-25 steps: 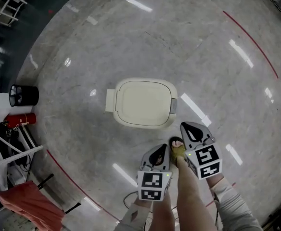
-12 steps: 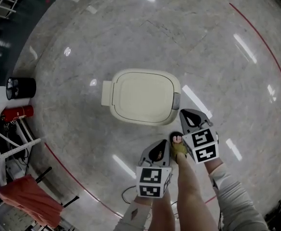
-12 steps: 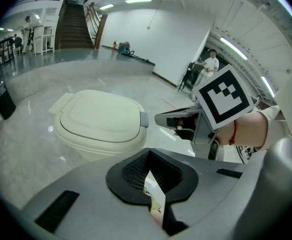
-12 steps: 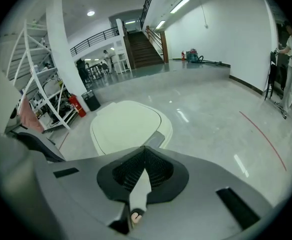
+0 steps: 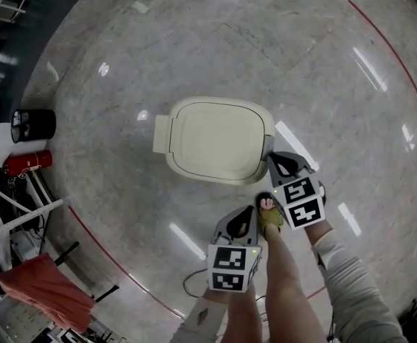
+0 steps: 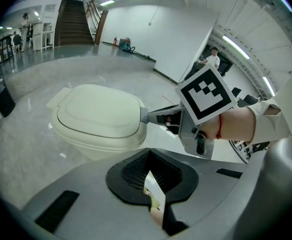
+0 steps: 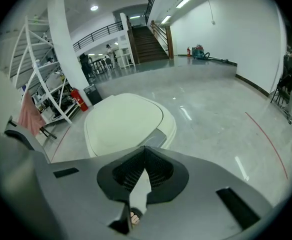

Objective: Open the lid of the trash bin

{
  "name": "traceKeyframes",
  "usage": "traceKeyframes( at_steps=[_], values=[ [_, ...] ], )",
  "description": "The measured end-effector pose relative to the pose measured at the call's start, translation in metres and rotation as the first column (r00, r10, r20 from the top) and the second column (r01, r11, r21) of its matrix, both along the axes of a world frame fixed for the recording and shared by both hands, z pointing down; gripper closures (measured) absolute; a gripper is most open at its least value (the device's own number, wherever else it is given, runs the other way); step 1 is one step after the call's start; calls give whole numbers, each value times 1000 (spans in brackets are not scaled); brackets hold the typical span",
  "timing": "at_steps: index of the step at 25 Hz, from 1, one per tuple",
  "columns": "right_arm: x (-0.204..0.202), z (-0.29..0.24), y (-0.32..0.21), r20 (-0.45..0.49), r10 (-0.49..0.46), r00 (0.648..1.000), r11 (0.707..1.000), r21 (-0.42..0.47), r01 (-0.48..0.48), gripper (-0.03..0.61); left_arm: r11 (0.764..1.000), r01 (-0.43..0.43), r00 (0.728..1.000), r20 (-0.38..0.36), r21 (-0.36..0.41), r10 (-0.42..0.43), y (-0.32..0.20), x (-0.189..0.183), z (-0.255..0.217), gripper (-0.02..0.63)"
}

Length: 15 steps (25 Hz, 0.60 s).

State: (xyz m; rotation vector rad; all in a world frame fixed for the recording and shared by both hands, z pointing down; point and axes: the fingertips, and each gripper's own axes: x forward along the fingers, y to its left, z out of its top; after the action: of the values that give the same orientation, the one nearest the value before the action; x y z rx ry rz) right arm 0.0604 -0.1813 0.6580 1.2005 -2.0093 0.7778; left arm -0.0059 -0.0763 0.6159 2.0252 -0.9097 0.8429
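The cream trash bin (image 5: 215, 140) stands on the polished floor with its lid down; a grey tab (image 5: 267, 148) sits on its near right edge. My right gripper (image 5: 278, 161) is shut and empty, its tip right at that tab. The left gripper view shows the same right gripper (image 6: 158, 116) pointing at the grey tab (image 6: 145, 115). My left gripper (image 5: 238, 221) hangs shut and empty further back, short of the bin. Seen from the right gripper (image 7: 143, 169), the bin lid (image 7: 123, 121) lies just beyond the jaws. From the left gripper (image 6: 150, 171), the bin (image 6: 98, 116) is ahead.
A foot in a yellow sandal (image 5: 269, 216) stands between the grippers. A black basket (image 5: 33, 125), a red extinguisher (image 5: 26, 161), a white rack (image 5: 12, 216) and a red cloth (image 5: 44, 291) line the left side. A red floor line (image 5: 390, 48) curves at far right.
My right gripper has moved forward up to the bin's grey tab. The left gripper has stayed back. The bin sits slightly higher in the head view.
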Motion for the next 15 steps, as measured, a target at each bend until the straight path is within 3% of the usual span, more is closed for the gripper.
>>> traceKeyframes(
  at_steps=[15],
  values=[
    [1,8,0,-9,-31,999,999,-18,31,578,1000,2,1000,-9,-6,-2,-4,6,1,611]
  ],
)
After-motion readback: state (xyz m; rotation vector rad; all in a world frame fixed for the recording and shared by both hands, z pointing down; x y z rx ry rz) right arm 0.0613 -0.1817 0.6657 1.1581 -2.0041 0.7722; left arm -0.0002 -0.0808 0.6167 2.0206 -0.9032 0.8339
